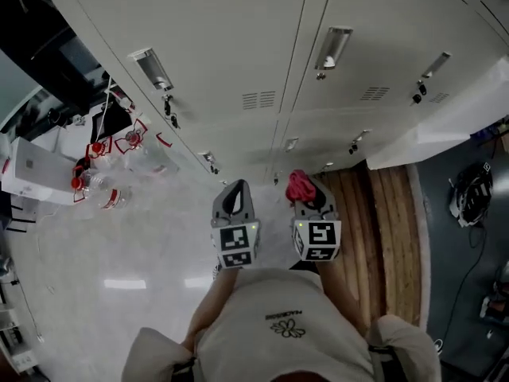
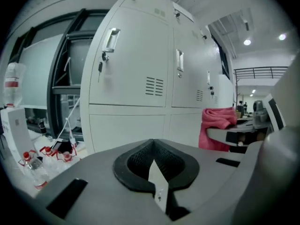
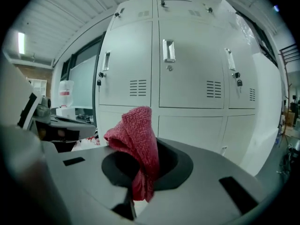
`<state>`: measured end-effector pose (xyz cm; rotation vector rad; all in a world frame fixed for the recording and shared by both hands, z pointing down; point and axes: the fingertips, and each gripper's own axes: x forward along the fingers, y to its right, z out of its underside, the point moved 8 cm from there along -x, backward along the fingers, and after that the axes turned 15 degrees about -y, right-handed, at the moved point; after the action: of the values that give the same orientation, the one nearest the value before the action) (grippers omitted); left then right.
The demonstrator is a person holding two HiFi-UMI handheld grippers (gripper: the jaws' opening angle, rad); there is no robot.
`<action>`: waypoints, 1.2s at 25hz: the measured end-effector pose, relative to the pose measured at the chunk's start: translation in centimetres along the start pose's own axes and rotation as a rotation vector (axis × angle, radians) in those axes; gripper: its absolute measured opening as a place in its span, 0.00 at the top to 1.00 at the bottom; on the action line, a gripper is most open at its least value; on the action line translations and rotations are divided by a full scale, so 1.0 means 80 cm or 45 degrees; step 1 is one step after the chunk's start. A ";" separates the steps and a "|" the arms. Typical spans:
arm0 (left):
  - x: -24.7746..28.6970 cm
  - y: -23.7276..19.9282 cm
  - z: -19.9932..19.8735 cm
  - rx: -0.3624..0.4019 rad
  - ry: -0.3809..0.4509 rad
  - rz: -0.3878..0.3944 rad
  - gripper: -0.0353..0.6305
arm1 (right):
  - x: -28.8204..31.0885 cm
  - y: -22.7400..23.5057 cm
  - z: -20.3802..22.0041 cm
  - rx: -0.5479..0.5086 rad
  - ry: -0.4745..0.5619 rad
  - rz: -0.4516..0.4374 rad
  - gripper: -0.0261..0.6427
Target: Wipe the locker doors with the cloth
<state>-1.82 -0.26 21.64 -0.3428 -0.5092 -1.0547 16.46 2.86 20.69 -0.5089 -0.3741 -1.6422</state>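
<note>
Red terry cloth [image 3: 136, 139] pinched in the right gripper [image 3: 133, 198], lockers not wiped yet

The nubby, floppy cloth stands bunched above the jaws, clamped only at its lower fold, well short of the pale painted-metal locker doors [image 3: 187, 83]. The left gripper [image 2: 157, 184] is squeezed closed on nothing. My worry: drag on that smooth steel could tug the cloth out, or the loose wad could catch a chrome handle [image 3: 168, 50] or the dangling keys [image 3: 239, 82]. The louvred vents [image 3: 138, 87] might grab loops too.

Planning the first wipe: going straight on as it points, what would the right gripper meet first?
Probably the middle locker doors, cloth touching first; nothing shows between, though depth is unclear.
</note>
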 end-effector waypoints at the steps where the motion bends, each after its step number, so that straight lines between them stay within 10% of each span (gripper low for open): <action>1: -0.002 -0.003 -0.014 0.001 0.040 -0.009 0.92 | -0.004 0.002 -0.007 0.011 0.034 0.010 0.92; 7: -0.016 -0.009 -0.063 0.044 0.209 -0.041 0.92 | -0.016 0.014 -0.015 0.070 0.126 0.048 0.92; 30: -0.007 -0.028 -0.059 0.028 0.163 -0.052 0.92 | -0.009 0.001 -0.025 -0.023 0.122 0.035 0.92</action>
<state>-2.96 -3.26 17.48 -0.2447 -0.4137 -1.1021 16.36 2.43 18.58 -0.4451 -0.2801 -1.6383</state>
